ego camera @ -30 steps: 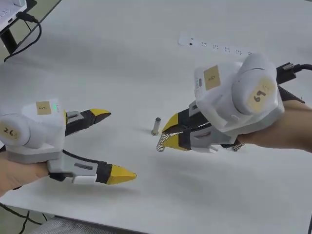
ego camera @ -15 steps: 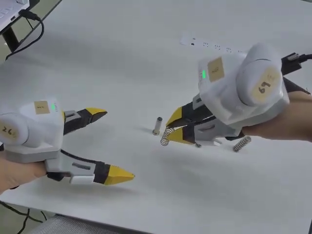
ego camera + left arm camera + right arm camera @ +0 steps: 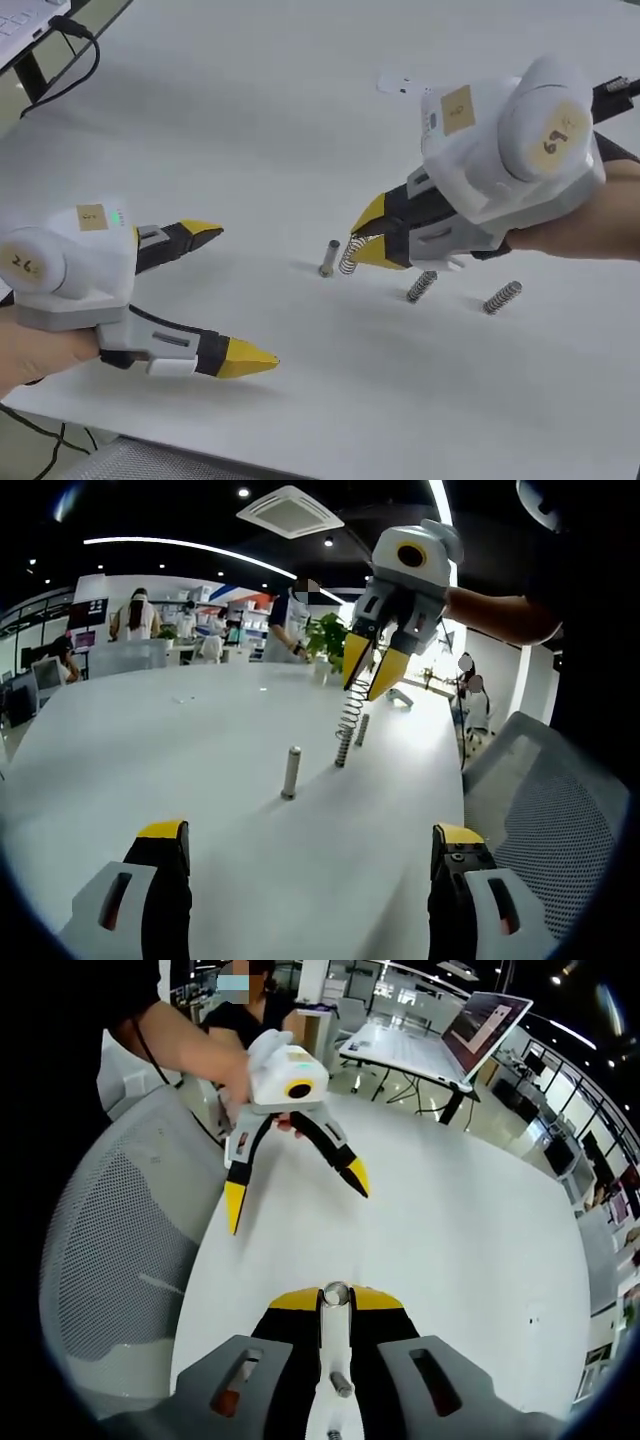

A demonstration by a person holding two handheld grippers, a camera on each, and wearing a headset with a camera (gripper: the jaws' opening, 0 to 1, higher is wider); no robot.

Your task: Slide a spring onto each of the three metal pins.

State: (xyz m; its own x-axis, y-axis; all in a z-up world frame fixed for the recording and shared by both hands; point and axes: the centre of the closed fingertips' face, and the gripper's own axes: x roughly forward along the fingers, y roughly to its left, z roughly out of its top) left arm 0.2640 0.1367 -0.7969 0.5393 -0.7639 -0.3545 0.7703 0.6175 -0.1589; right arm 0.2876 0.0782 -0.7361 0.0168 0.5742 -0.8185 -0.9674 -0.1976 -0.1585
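Note:
A short metal pin (image 3: 328, 258) stands upright on the white table (image 3: 250, 130), between the two grippers. My right gripper (image 3: 362, 236) is shut on the top end of a spring (image 3: 348, 257), which hangs just right of the pin, close to it. From the left gripper view the same spring (image 3: 349, 723) dangles behind the pin (image 3: 291, 772). Two more springs (image 3: 421, 286) (image 3: 502, 296) lie on the table under the right hand. My left gripper (image 3: 228, 293) is wide open and holds nothing, well left of the pin. The right gripper view has the spring's end (image 3: 336, 1293) between shut jaws.
A white power strip (image 3: 400, 85) lies at the far side of the table. A black cable (image 3: 70, 60) and a device sit at the far left corner. A mesh chair (image 3: 120, 1250) stands beside the table edge. People are in the room behind.
The right gripper has lifted the spring off the table and brought it up beside the pin, uncovering the two springs beneath the hand. The left gripper has stayed in place, open.

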